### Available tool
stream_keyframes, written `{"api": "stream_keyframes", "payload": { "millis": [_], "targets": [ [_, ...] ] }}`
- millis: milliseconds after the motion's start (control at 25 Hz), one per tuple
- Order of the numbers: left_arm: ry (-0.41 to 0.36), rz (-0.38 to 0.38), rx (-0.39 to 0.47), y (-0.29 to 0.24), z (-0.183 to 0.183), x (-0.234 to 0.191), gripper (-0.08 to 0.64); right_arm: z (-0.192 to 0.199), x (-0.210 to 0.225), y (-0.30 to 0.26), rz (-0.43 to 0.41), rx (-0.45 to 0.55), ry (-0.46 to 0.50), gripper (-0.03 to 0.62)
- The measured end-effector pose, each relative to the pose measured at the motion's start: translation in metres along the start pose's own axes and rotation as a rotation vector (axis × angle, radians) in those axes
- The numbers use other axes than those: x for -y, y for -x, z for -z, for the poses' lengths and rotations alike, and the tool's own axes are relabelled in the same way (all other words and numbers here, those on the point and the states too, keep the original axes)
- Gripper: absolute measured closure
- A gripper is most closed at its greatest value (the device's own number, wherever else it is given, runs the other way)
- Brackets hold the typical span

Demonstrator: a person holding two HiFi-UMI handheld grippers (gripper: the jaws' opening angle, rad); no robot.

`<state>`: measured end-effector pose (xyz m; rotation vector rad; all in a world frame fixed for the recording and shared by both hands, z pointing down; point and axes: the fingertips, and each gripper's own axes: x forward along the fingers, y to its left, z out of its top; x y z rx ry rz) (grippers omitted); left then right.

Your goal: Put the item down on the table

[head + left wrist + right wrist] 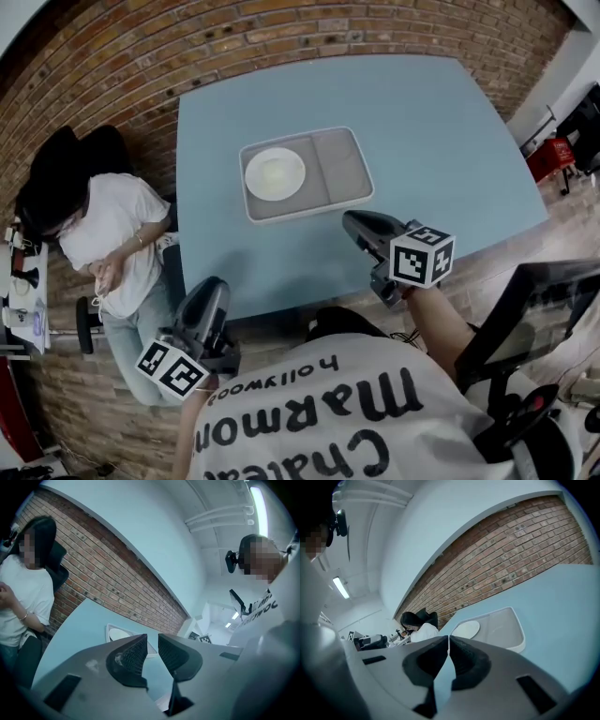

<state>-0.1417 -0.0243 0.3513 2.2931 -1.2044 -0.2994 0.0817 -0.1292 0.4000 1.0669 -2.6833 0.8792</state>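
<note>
The tray lies flat mid-worktop, apparently already set down, which would explain why both grippers hang clear near the edge. The left gripper, at the tray's 7 o'clock, is slightly parted and holds nothing. The right gripper, at 4 o'clock, is closed and empty. A white plate sits in the tray's left compartment; the right compartment is bare.

Covering the near edge of the tabletop in the head view with a white printed shirt. Blocking most of the tray and part of the plate behind the fingers of the left gripper in the left gripper view. Masking the tray's near side behind the body of the right gripper in the right gripper view. Leaving the plate's pale centre too washed-out to name. Clipping a white side surface, beside the seated person, at the head view's left edge, its clutter too small to tell.
</note>
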Motion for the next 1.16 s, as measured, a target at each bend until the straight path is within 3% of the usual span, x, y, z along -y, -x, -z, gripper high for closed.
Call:
{"api": "stream_keyframes", "payload": {
  "millis": [360,1160],
  "targets": [
    [0.006,0.015,-0.012,0.032,0.0,0.002,0.486,0.025,-0.037,0.014,0.012,-0.017,0.017,0.581],
    [-0.002,0.055,0.022,0.068,0.001,0.012,0.486,0.022,-0.069,0.035,0.033,0.026,0.071,0.581]
  ]
}}
